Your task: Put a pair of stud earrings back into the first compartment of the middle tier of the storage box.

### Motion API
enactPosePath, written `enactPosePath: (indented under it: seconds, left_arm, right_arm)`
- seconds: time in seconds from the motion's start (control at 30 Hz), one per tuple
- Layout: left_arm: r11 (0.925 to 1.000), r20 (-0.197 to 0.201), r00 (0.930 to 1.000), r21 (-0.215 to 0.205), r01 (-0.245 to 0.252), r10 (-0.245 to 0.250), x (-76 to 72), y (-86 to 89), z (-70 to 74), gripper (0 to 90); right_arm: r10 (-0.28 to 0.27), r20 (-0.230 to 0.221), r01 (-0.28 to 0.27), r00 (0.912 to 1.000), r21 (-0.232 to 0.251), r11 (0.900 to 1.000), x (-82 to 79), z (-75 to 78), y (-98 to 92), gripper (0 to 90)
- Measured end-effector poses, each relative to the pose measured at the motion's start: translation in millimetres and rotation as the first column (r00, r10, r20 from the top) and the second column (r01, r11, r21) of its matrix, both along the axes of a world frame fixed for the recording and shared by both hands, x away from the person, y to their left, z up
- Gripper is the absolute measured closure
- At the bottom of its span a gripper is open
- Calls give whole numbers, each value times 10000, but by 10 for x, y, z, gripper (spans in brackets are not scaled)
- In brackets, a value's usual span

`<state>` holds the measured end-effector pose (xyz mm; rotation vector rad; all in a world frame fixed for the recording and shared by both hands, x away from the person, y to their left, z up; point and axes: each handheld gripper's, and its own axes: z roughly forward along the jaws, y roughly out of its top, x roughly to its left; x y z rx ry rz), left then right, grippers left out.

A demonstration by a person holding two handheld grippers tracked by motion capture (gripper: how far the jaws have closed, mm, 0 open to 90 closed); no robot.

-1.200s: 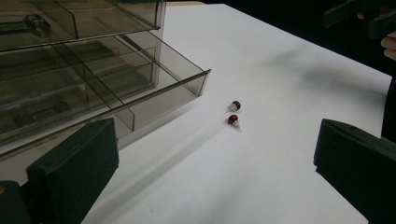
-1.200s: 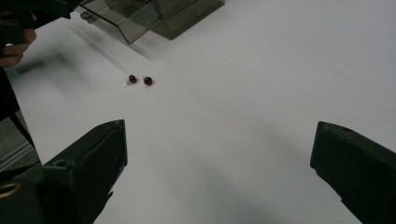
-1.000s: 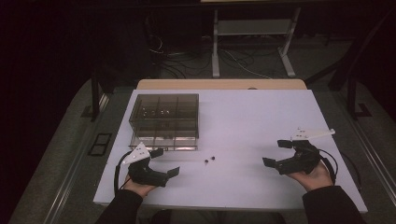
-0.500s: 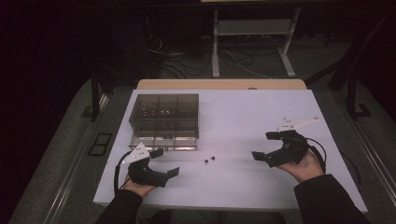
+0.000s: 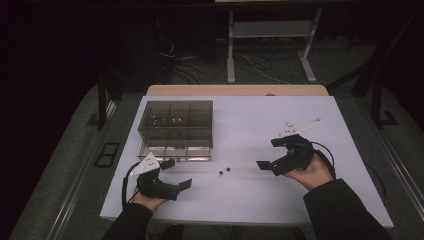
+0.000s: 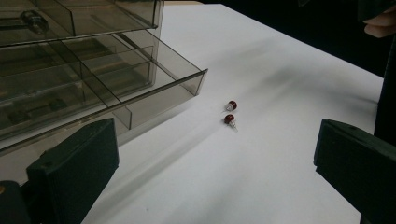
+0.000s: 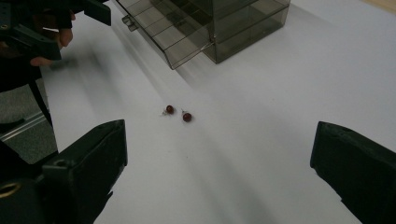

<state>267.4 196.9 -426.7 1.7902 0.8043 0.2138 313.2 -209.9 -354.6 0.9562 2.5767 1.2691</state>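
two small dark red earrings (image 5: 224, 171) lie side by side on the white bench (image 5: 250, 120), a little near of the middle, just in front of the clear box. in the left gripper view each earring (image 6: 230, 113) shows a round red bead with a short silver post, and the two are almost touching; in the right gripper view the pair (image 7: 178, 113) sits between that gripper's two black fingers, farther off on the bare white top.

the smoky clear plastic organiser box (image 5: 176, 129) stands on the left half of the bench, divided into compartments, with its bottom drawer (image 6: 154, 95) pulled out toward the near edge. small things lie inside the compartments but they are too dim to make out.

the left gripper (image 5: 175, 176) is held at the near left corner, close beside the open drawer, its fingers wide apart and holding nothing. the right gripper (image 5: 272, 155) is held to the right of the earrings, pointed toward them, its fingers also spread wide and empty. dark sleeves come in from the near edge. beyond the bench, cables trail on the floor.
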Motion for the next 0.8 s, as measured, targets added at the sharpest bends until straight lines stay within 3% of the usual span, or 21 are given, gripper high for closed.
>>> enactPosePath:
  seconds: [0.8]
  left_arm:
    - [10000,-24,10000,-15,-35,35,-2,16,7,0]
  right_arm:
    - [1216,-449,-1226,9916,-225,9922,231,-229,540,33]
